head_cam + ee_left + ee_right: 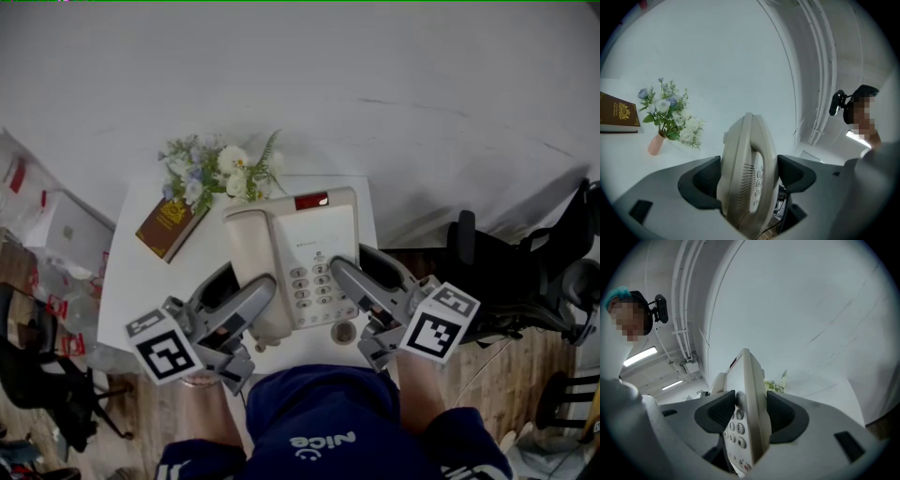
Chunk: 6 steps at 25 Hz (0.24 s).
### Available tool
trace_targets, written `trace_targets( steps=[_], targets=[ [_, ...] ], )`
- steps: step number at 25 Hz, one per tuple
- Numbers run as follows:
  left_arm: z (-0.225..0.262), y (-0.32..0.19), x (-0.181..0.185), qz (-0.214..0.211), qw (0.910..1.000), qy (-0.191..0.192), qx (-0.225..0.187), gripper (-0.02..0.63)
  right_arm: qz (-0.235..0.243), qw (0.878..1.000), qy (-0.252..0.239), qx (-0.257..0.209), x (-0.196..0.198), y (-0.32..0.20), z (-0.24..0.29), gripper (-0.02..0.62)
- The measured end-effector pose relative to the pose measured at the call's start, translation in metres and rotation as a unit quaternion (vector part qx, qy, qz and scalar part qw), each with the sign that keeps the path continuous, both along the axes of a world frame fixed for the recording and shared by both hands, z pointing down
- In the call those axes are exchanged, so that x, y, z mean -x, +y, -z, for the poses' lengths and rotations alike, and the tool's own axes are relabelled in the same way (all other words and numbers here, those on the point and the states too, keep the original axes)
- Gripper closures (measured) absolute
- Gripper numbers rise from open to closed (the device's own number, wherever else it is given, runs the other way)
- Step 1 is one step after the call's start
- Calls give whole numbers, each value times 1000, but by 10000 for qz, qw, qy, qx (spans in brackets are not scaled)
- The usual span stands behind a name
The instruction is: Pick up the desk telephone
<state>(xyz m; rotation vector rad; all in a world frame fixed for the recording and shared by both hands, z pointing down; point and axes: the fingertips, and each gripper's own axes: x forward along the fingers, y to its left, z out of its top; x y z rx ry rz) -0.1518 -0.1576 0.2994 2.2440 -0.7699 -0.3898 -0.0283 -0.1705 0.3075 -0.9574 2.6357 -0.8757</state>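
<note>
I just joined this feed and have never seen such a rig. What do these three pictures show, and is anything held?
There is no robot: a person holds a two-jaw gripper in each hand. The head view looks down from a camera on the person's head; each gripper view rides on one gripper and looks along its jaws. A white table bears a brown book and flowers. The left gripper clamps the left edge of a cream desk telephone, the right gripper its right edge. Whether it rests on the table or is lifted I cannot tell.
</note>
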Motion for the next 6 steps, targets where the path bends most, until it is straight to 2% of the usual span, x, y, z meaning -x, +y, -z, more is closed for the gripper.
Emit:
trace_targets(
  steps=[6],
  targets=[
    [-2, 7, 2, 64, 10000, -30, 28, 222, 51, 10000, -15, 50, 3, 6, -4, 367]
  ],
)
